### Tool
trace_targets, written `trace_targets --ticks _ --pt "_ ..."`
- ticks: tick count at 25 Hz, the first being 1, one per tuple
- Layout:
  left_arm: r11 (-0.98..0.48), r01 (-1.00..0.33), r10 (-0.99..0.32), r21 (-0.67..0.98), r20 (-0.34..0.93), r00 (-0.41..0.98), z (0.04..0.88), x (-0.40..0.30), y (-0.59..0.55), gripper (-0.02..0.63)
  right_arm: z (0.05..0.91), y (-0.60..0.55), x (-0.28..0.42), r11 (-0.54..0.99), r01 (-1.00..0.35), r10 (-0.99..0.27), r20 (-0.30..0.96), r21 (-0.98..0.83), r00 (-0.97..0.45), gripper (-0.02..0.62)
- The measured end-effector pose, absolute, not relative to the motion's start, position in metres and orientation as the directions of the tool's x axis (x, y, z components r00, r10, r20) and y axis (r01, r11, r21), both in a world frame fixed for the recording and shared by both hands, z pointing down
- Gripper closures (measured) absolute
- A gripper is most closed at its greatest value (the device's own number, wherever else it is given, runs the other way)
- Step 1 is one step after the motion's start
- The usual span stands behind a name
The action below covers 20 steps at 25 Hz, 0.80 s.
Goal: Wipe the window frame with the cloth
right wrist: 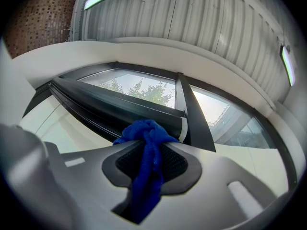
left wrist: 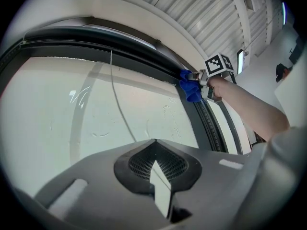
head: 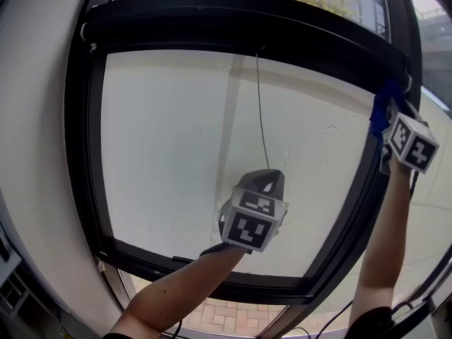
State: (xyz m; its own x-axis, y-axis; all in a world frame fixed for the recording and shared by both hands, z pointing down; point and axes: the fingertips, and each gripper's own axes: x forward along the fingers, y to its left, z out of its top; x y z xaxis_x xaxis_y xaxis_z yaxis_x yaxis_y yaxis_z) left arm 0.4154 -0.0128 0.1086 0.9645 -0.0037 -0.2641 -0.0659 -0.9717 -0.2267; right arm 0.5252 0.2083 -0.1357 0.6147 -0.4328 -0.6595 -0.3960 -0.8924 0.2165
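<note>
A black window frame [head: 233,27] surrounds a large pane. My right gripper [head: 387,122] is shut on a blue cloth [head: 382,111] and presses it against the frame's upper right corner. In the right gripper view the cloth [right wrist: 146,166] hangs bunched between the jaws, touching the black frame [right wrist: 120,107]. The left gripper view shows the cloth [left wrist: 190,86] on the frame [left wrist: 144,56] from afar. My left gripper [head: 267,179] hovers before the lower middle of the glass, shut with nothing in it [left wrist: 154,166].
A thin dark cord [head: 261,111] hangs down the pane from the top bar. A white wall [head: 35,154] flanks the window's left side. Brick paving [head: 226,316] shows below through a lower pane. A second window pane [right wrist: 230,114] lies to the right of the frame post.
</note>
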Motion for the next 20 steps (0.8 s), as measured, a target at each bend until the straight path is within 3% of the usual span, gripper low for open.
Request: trace_targets --ticks 20 --pt "-0.973 -0.016 0.056 -0.229 -0.305 0.951 0.085 0.422 0.025 0.614 -0.135 0.210 0.519 -0.881 -0.432 -0.441 -0.661 0.191 0.608 0.495"
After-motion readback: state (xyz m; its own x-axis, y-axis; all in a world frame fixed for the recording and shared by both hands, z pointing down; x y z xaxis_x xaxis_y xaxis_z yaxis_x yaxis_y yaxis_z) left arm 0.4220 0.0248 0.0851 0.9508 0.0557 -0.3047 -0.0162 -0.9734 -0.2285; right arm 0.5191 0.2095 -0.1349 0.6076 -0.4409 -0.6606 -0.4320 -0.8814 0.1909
